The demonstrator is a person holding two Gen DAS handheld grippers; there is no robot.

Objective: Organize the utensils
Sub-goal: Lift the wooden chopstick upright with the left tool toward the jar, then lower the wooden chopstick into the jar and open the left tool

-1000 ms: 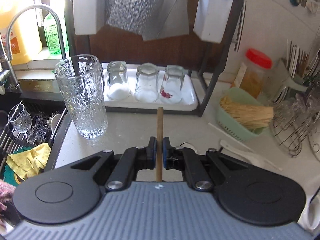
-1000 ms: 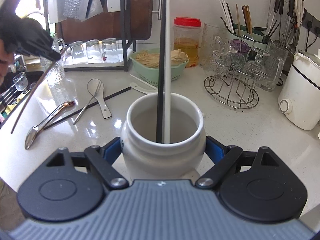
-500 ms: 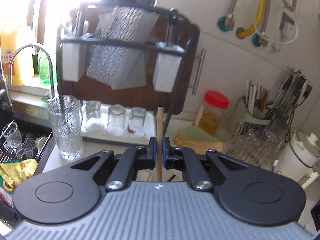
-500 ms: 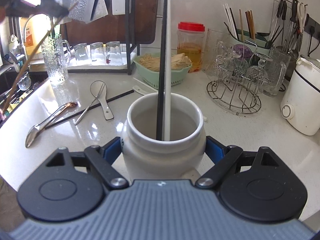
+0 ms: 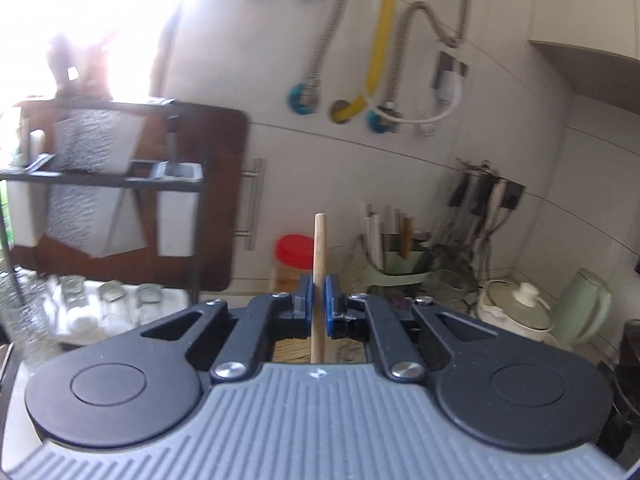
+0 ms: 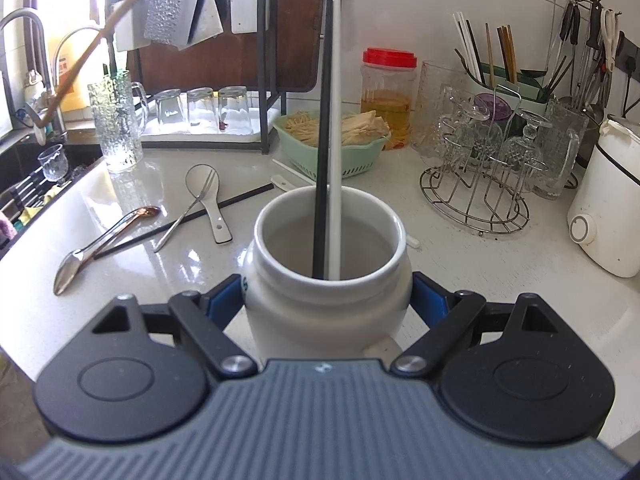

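Clamping the white ceramic jar from both sides, the right hand-held gripper has its blue pads pressed on the jar's body. The jar stands on the desk. Inside the jar: 1 black chopstick and 1 white chopstick, upright, leaning on the near rim. Left of the jar on the desk: 1 metal spoon, 1 fork, 1 white ceramic spoon, 1 black chopstick. Beyond the jar: green basket. The left hand-held gripper is nearly closed, pinching 1 wooden chopstick, lifted in the air, well left of the jar and above it.
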